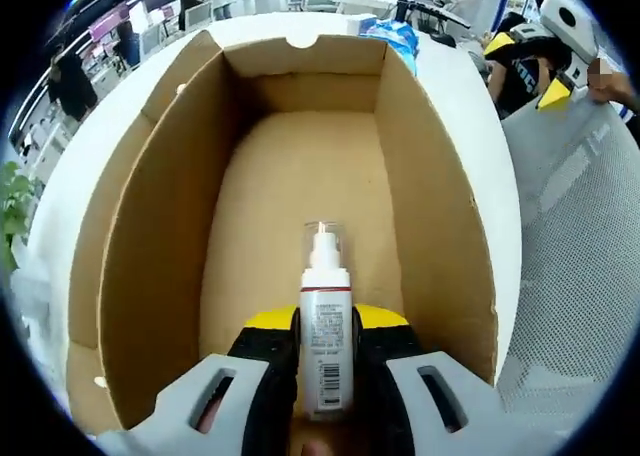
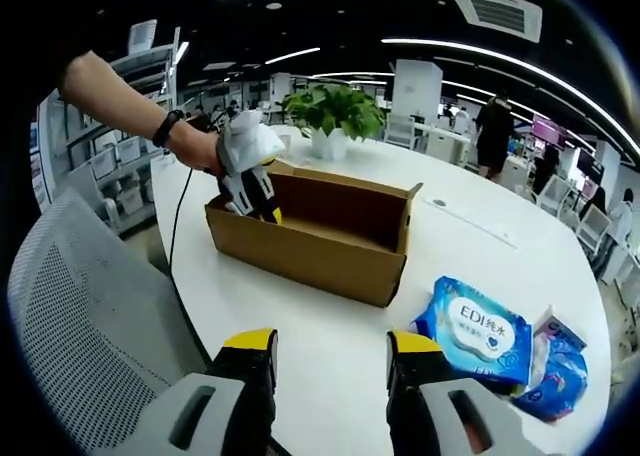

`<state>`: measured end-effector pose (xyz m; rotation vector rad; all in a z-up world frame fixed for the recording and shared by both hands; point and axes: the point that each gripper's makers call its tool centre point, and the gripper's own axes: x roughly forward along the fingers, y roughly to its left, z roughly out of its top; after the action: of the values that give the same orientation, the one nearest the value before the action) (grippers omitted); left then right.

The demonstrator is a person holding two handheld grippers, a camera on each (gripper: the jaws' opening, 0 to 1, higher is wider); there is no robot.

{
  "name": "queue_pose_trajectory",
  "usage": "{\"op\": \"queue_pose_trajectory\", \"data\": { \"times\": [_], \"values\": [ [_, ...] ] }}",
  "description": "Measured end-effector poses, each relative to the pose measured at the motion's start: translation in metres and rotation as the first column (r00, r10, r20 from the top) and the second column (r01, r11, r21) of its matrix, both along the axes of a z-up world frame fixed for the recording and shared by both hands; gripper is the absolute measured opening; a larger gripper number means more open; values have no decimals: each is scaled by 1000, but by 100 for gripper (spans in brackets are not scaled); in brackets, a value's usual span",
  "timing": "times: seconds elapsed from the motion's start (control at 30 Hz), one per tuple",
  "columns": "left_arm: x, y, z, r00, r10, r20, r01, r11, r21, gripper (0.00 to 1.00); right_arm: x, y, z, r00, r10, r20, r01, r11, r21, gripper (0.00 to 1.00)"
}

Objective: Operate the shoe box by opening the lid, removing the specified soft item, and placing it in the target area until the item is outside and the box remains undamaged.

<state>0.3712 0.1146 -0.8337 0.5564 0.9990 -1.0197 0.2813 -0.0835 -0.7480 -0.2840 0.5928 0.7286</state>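
Room: open office, white table (image 2: 330, 376)
Box: cardboard box (image 1: 300, 186) open, otherwise bare
My left gripper (image 1: 325, 361): clamped on spray bottle (image 1: 326, 321) inside it
My right gripper (image 2: 330, 361): spread, holding nothing
Label: wipes pack (image 2: 475, 336) reads "EDI"

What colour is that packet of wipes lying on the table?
The wipes packet is blue with a white label, clearest in the right gripper view.
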Motion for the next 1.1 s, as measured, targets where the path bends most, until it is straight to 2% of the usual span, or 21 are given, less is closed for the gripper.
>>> {"op": "queue_pose_trajectory", "data": {
  "times": [0.23, 0.4, 0.57, 0.9, 1.1],
  "values": [
    [7, 5, 21, 996, 78, 45, -74, 994, -82, 19, -1, 6, -1, 1000, 23, -1, -23, 1000, 1, 41],
    [5, 1, 40, 991, 96, 93, -81, 985, -155, 19, -1, 9, 0, 999, 35, -4, -35, 999, 16, 41],
    [6, -2, 55, 984, 112, 139, -84, 978, -191, 19, -1, 14, -1, 998, 67, -1, -67, 998, 5, 41],
    [1, -21, 81, 975, 111, 193, -59, 965, -257, 19, 9, 24, 10, 991, 132, 20, -133, 991, 9, 41],
    [-9, -39, 96, 971, 69, 231, -3, 961, -278, 19, 16, 27, 20, 984, 175, 35, -175, 984, 12, 41]
  ]
}}
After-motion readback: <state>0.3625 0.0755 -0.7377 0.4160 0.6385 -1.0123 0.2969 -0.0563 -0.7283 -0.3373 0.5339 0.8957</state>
